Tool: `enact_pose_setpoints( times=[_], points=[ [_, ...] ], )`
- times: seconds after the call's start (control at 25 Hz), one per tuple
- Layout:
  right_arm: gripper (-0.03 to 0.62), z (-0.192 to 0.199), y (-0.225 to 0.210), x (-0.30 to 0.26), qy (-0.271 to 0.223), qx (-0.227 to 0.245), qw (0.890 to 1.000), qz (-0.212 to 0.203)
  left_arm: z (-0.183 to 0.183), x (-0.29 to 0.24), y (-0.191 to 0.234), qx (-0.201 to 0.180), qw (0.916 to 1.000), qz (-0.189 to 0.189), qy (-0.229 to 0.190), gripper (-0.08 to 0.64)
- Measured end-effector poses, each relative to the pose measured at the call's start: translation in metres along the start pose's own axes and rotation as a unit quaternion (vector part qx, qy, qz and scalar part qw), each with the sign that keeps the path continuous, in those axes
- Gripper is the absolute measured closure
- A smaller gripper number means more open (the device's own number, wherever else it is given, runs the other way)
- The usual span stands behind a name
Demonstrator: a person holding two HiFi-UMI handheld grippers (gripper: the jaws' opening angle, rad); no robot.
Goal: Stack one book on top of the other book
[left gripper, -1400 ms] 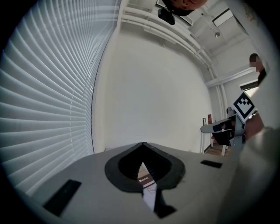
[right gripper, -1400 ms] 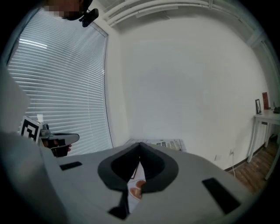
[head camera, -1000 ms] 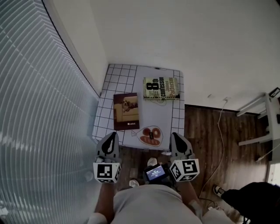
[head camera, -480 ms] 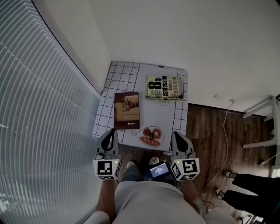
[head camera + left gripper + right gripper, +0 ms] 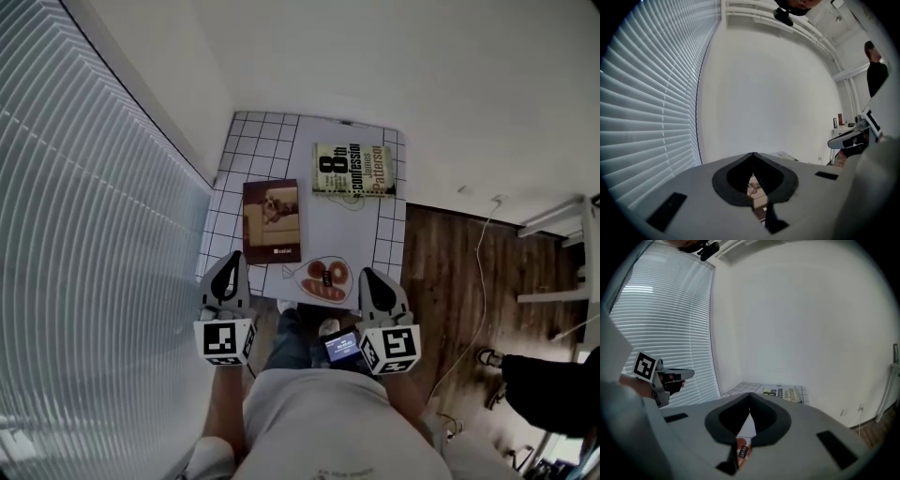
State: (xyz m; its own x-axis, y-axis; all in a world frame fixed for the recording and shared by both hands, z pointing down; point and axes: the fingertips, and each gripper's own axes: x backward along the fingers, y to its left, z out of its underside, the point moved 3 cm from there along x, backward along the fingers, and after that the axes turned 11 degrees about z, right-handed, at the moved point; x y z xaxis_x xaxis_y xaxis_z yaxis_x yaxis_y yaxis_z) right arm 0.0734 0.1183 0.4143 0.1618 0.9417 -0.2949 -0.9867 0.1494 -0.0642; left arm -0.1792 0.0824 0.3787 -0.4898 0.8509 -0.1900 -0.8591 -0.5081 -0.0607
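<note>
left tongs (image 5: 237, 259): jaws together, empty, by the near edge of the surface (image 5: 246, 155)
right tongs (image 5: 367, 274): jaws together, empty, same edge
brown book (image 5: 272, 221): flat, left of centre
white book (image 5: 352, 170): flat, far right corner, apart from the brown book
stack: not done

Bare tablecloth (image 5: 321, 232) separates brown book (image 5: 271, 220) and white book (image 5: 352, 170); blinds (image 5: 94, 234) close off its left.
</note>
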Motion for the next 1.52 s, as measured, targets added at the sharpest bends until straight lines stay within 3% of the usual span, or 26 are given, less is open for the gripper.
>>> enact_pose_setpoints(
  times=[0.36,0.76,1.32,1.52],
  points=[
    [0.584,0.001,0.01,-0.031,0.031,0.024,0.999,0.022,0.006,-0.029,0.04,0.016,0.9997,0.017,0.008,0.552],
    [0.584,0.013,0.042,-0.061,0.071,0.042,0.997,0.007,0.015,-0.065,0.068,0.018,0.9987,0.044,0.02,0.552],
    [0.584,0.068,0.079,-0.076,0.143,-0.008,0.989,-0.022,0.049,-0.117,0.09,-0.008,0.9952,0.073,0.065,0.552],
    [0.584,0.093,0.09,-0.078,0.184,-0.072,0.98,-0.019,0.063,-0.137,0.097,-0.03,0.991,0.09,0.094,0.552]
  ],
)
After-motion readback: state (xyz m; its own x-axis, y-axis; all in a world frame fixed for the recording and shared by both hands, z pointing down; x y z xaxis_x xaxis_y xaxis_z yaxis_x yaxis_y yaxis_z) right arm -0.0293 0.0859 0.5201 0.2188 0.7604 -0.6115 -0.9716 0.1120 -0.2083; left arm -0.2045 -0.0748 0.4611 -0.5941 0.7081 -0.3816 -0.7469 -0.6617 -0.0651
